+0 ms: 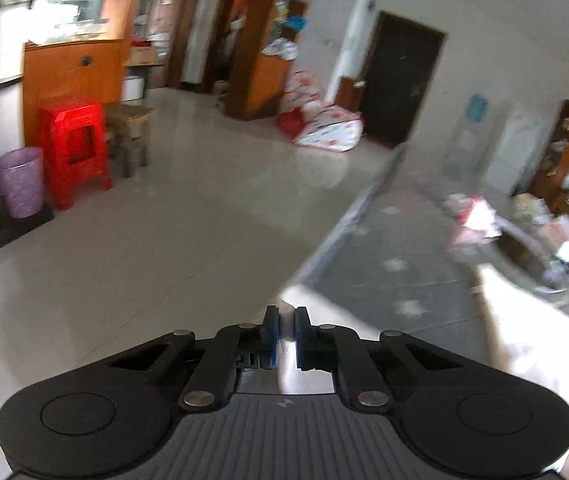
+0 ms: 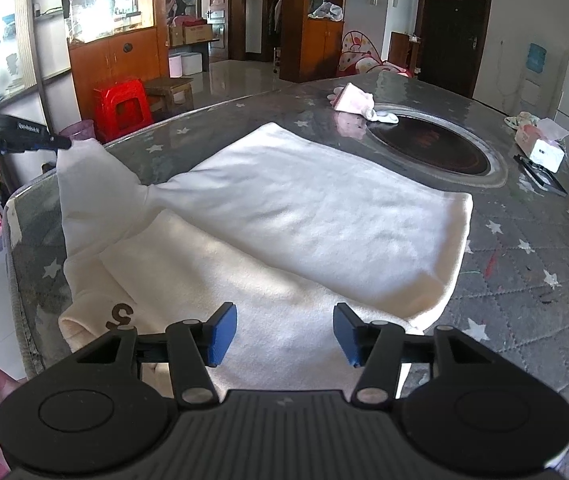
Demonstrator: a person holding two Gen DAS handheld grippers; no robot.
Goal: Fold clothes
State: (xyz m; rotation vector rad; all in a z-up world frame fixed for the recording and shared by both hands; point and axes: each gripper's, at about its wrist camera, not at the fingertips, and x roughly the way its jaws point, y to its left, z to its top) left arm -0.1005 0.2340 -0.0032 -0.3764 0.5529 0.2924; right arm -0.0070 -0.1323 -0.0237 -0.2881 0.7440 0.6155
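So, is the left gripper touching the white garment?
Touching. The right wrist view shows the left gripper pinching a raised corner of the white garment; in the left wrist view, cloth sits between its fingers.

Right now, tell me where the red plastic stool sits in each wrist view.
Left wrist: red plastic stool at the left, on the floor beside a purple waste bin.
Right wrist: stool upper left, beyond the table edge.
Shared landmark: the dark door.
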